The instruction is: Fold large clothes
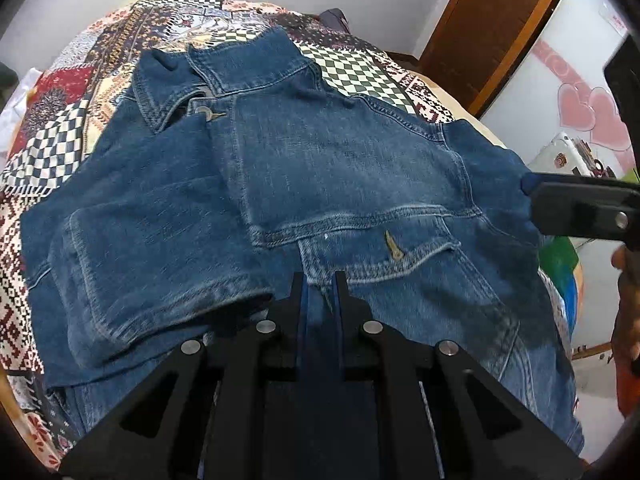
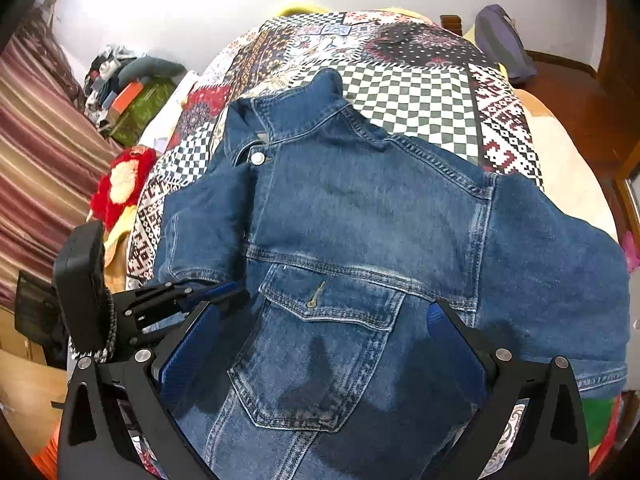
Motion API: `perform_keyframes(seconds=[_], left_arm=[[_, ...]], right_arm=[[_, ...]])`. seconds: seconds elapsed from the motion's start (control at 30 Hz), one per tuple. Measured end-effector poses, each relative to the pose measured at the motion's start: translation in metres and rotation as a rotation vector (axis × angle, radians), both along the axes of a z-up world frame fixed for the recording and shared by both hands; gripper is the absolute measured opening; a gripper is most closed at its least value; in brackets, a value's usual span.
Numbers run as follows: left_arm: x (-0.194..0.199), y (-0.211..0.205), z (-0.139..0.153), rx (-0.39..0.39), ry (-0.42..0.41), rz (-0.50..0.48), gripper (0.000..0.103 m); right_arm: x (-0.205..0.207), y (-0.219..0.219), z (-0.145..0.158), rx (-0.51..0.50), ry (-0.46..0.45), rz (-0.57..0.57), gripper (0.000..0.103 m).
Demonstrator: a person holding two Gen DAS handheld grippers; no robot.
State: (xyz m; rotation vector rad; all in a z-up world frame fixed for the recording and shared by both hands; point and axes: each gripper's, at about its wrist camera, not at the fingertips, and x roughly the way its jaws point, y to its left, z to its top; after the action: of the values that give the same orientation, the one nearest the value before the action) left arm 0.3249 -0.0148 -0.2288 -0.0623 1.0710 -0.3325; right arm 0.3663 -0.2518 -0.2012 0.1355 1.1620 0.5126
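Denim jacket [image 2: 360, 216] lies face-up on the bed [image 2: 420, 92], one sleeve folded across. The left gripper [image 1: 320, 284] pinches its front edge; the right gripper [image 2: 324, 320] hovers spread wide. Grip the far sleeve, fold inward, keep hems aligned.

We're in a home bedroom: patchwork bedspread [image 2: 420, 92] mid-frame, striped curtain [image 2: 36, 168] left, wooden door [image 1: 492, 28] upper right.

Blue denim jacket [image 2: 360, 216]; checkered patchwork bedspread [image 2: 416, 92]
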Motion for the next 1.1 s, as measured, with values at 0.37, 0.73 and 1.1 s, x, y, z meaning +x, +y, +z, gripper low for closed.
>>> perform_keyframes(seconds=[0.37,0.73,1.1], left_arm=[[-0.050,0.118,0.059,0.125,-0.220,0.286,0.062],[-0.106,0.229,0.020,0.154,-0.148,0.537,0.084],[-0.119,0.264,-0.025,0.074,-0.052,0.588,0.084]], right_arm=[[-0.018,0.092,0.028,-0.058,-0.123,0.175,0.103],[-0.026,0.230,-0.005,-0.123,-0.024,0.385,0.103],[-0.009,0.309,-0.089,-0.377,-0.039,0.439,0.103]])
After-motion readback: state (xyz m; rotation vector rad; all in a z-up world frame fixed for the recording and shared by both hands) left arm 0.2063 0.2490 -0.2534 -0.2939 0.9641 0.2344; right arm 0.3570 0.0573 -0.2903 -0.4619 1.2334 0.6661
